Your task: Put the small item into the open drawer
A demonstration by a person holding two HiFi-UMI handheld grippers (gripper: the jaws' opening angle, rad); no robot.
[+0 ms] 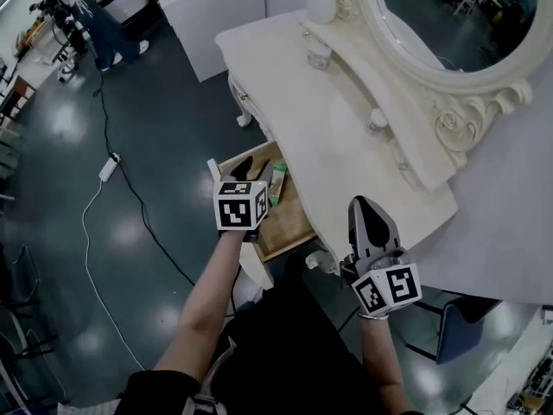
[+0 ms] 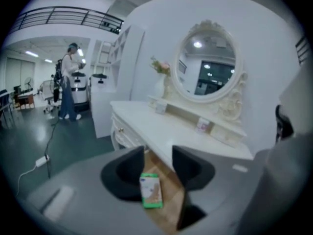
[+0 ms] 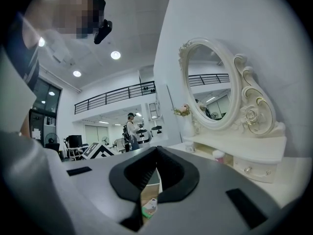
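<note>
Lying flat on the wooden bottom of the open drawer [image 1: 292,225], the box [image 1: 276,182] is white and green with a blue patch at one end. Its print is too small and soft to read in any view. The left gripper [image 1: 253,169] hangs above the drawer. In its own view its fingers [image 2: 128,169] stand released and apart, pressing on nothing, and the box shows through the gap, down in the drawer. The right gripper [image 1: 367,207] is just off the near right corner of the cream surface [image 1: 333,124]. Its fingers [image 3: 139,173] are clenched tip to tip on nothing, and a sliver of the box shows below them. Each gripper's cube bears black-and-white square markers, no letters. The oval mirror [image 1: 449,24] is cut off by the top edge of the head view. A small jar [image 1: 377,121] below it carries a label that cannot be read. A person [image 2: 68,84] stands far back in the room.
</note>
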